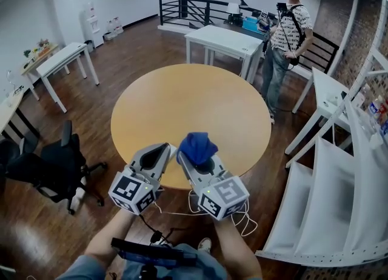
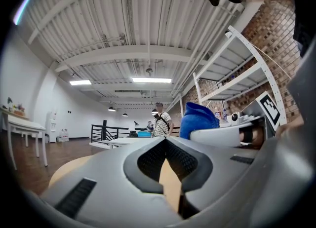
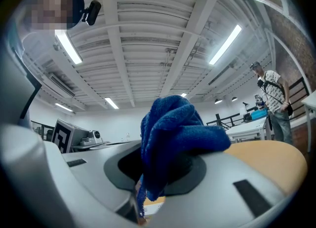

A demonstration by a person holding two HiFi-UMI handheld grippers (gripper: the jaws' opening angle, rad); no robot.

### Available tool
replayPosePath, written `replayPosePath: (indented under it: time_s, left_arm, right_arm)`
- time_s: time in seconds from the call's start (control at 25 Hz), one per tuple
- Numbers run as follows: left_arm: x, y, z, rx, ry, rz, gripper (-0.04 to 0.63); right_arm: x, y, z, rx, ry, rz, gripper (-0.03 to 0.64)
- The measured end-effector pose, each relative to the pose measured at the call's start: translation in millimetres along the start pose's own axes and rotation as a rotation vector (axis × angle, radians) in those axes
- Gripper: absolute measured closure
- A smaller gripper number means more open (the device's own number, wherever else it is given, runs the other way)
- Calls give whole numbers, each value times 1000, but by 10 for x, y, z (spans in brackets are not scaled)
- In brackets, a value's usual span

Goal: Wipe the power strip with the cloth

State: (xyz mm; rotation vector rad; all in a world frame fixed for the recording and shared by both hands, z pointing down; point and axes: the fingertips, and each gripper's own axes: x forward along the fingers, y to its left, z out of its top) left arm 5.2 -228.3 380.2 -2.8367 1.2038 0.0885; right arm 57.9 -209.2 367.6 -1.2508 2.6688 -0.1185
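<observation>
The round wooden table [image 1: 188,106] fills the middle of the head view, and its top is bare. To the right of it stands a white shelf rack [image 1: 339,200], and a black office chair [image 1: 54,166] stands to the left on the dark floor. A person [image 1: 288,36] stands beyond the table, next to a white table [image 1: 224,41]; the print on the shirt is too small to read. Both grippers are held side by side over the near edge of the round table. The left gripper [image 1: 167,148] has its jaws closed together, tip on tip, and there is nothing between them. The right gripper [image 1: 189,159] is clamped on the blue cloth [image 1: 197,146], which stands up from the jaws in a bunch and hangs over the jaw tips. Each gripper carries a cube with black and white square markers [image 1: 132,192], which bear no words.
</observation>
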Motion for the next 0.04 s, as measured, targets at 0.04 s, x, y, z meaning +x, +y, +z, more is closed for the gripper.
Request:
replayPosePath:
  time_s: [0.04]
  left_arm:
    - [8, -3, -6, 1, -2, -6, 584]
  right_arm:
    - [3, 0, 5, -1, -2, 1, 532]
